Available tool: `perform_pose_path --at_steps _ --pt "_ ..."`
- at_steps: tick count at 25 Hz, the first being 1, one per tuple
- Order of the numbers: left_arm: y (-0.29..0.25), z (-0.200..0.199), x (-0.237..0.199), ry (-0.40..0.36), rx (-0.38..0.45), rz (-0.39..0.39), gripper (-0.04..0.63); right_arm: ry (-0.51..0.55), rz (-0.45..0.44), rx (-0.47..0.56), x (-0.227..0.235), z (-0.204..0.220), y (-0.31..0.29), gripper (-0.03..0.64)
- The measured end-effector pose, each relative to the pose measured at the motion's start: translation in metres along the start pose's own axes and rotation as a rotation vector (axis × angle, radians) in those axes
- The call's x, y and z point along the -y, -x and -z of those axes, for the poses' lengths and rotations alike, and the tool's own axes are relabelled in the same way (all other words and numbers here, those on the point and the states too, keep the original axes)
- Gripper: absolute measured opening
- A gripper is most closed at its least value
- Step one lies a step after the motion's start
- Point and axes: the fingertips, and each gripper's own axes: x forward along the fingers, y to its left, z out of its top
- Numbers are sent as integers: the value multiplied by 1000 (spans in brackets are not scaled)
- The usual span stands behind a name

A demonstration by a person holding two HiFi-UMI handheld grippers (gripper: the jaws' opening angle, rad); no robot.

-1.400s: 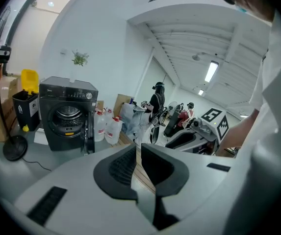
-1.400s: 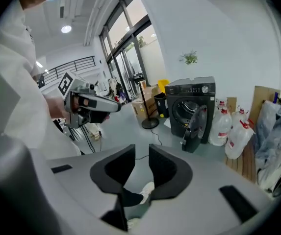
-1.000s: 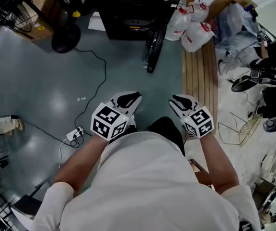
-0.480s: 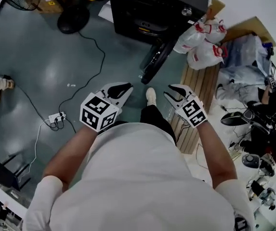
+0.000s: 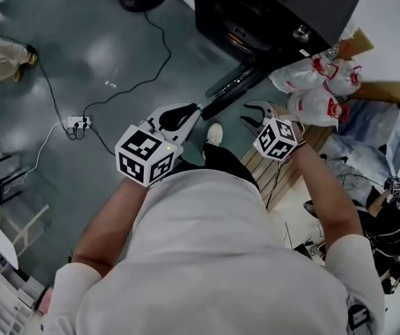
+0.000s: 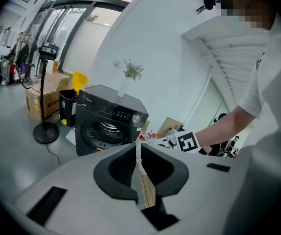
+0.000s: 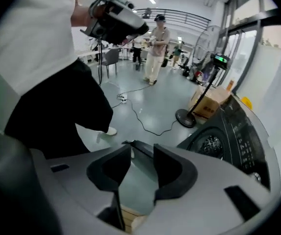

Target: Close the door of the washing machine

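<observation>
The head camera sat above the person and looked steeply down over the white shirt. It took in the floor, the left gripper and right gripper at mid-frame, and the washing machine along the top edge. The left gripper view looked along its own jaws, slightly downward, at the washing machine's front from some way off, with the right gripper's marker cube just right of centre. The right gripper view pointed more steeply down, close beside the washing machine at its right edge, with the left gripper high in frame. All three views shared the washing machine.
</observation>
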Motion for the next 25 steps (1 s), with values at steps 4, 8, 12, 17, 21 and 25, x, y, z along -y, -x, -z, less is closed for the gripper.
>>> perform_pose_path --at_steps 4,8,12,17,21,25 --pt "-3 1 0 66 15 -69 21 186 -38 -47 12 16 -33 152" --pt "-5 8 0 94 -4 -96 21 305 -42 -96 20 29 -62 147" --pt "-5 13 -7 135 10 -135 21 452 -26 -136 25 36 -80 123" --pt "-12 15 -6 162 16 -137 21 583 -3 -166 23 47 -92 109" --pt "-21 14 -3 159 6 -127 21 585 6 -173 27 52 -98 93" --pt "-28 11 -4 156 1 -126 21 578 31 -164 34 47 -99 78"
